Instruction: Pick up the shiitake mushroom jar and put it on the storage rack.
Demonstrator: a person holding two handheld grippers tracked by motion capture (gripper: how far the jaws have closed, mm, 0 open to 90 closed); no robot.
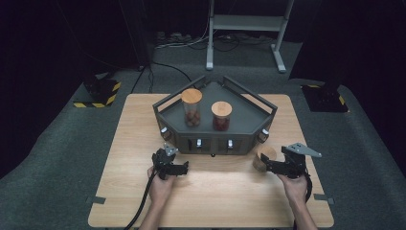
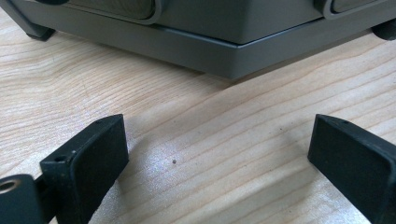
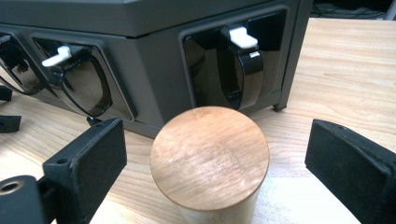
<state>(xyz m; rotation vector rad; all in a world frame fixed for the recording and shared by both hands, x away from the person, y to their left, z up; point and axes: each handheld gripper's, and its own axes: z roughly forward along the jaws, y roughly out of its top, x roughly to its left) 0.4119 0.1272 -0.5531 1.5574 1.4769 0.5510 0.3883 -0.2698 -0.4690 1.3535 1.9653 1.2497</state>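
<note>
A glass jar with a round wooden lid point(image 3: 210, 156) stands on the wooden table just in front of the dark grey rack's point(image 3: 154, 60) right corner. My right gripper point(image 3: 217, 149) is open, one black pad on each side of the jar, with gaps to both. From above, this jar point(image 1: 264, 158) sits at the tip of the right gripper point(image 1: 270, 165). My left gripper point(image 1: 167, 153) is open before the rack's left front, and bare table lies between its pads point(image 2: 93, 154). Two more lidded jars point(image 1: 192, 106) point(image 1: 221, 115) stand upright on the rack.
The rack point(image 1: 249, 120) takes up the table's far middle, with raised rails at its back. Its front face has recessed dark windows with white levers point(image 3: 243, 36) point(image 3: 57, 56). Light wood stretches between the two hands near the front edge point(image 1: 215, 191).
</note>
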